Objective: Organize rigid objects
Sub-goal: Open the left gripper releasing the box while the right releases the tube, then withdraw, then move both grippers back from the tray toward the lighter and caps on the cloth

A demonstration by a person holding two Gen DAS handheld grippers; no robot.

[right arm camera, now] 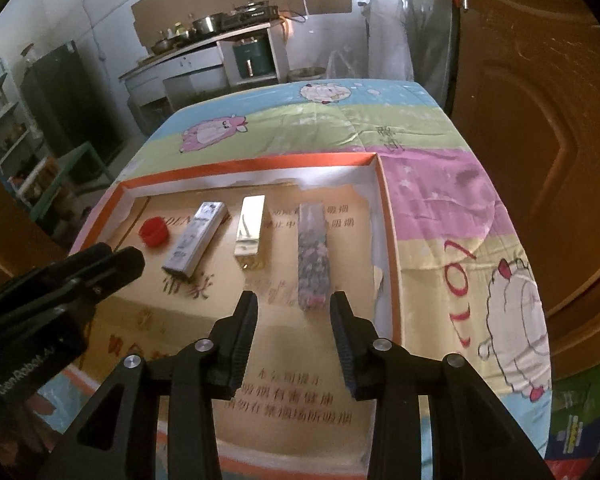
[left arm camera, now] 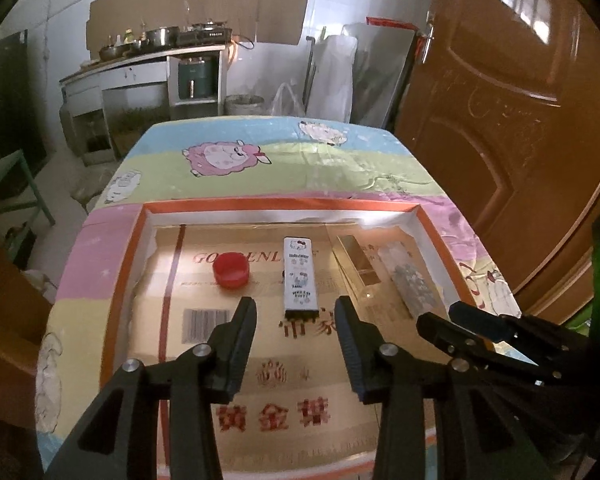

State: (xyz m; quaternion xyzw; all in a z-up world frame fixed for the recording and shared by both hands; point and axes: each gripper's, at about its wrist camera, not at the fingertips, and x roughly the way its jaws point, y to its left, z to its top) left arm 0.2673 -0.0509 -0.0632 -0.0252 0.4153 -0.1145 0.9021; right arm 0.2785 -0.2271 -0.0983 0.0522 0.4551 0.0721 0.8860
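Black plastic left gripper (left arm camera: pixel 296 306) points steeply down over the near half of the shallow orange-rimmed cardboard tray (left arm camera: pixel 236 203); jaws apart, nothing between them, pads clear of every object. Its fingertips sit just short of the white rectangular case printed with cartoon cats (left arm camera: pixel 299 276), which lies flat in the tray pointing away from the camera. Black plastic right gripper (right arm camera: pixel 294 304) is pitched down likewise, jaws apart and empty, tips just short of the near end of the clear rectangular box filled with small dark bits (right arm camera: pixel 313 252). In the right wrist view the left gripper shows at the tray's left edge, tips near the red cap.

Contents of the tray, left to right: round red plastic cap (left arm camera: pixel 231 270), white cat-print case, shiny gold rectangular box (right arm camera: pixel 251 229), clear box of bits. All four lie in the tray's far half, apart from one another, none touching a wall.

Tray floor is printed tan cardboard with red characters and a barcode. Tray rests on a pastel striped cloth with cartoon sheep (left arm camera: pixel 320 164) covering the table. Beyond the tray: a white counter with metal pots (left arm camera: pixel 156 40), tiled wall with cardboard sheets. To the tray's right, a brown wooden door (left arm camera: pixel 500 120).
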